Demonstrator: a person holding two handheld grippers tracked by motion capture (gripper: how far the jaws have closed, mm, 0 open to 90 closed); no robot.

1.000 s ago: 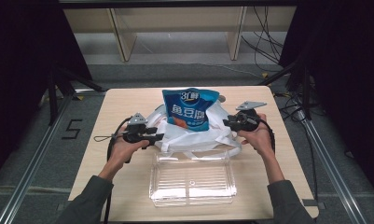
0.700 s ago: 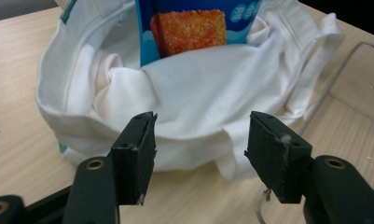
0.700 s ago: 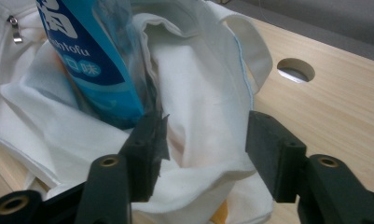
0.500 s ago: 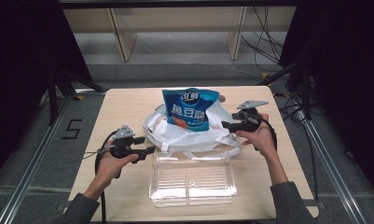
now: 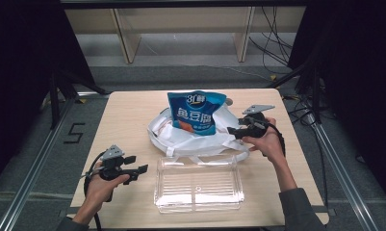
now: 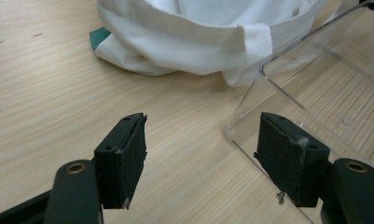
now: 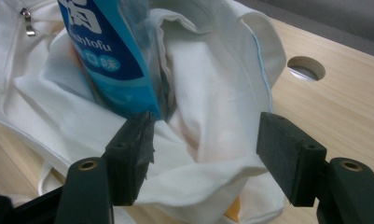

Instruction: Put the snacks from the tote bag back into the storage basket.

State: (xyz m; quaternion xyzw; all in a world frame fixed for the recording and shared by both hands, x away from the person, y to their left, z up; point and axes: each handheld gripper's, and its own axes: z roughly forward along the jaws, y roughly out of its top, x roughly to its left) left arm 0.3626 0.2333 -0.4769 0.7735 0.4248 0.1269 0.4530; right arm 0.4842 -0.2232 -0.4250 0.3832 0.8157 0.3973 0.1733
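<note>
This looks like a lab set up for recording. A small wooden bench (image 5: 128,115) stands alone on grey carpet, flanked by metal rails (image 5: 32,168), with black curtains (image 5: 22,48) at both sides, loose cables (image 5: 272,43) on the far floor and a taped "5" (image 5: 74,133) at left.

Wooden table (image 5: 133,120), light grain, w/ round cable hole (image 7: 306,67) near far right edge. Grey floor around it, "5" mark (image 5: 73,133) on left. Cables (image 5: 272,43) trail on floor behind; pale wooden legs (image 5: 125,38) at back.
</note>
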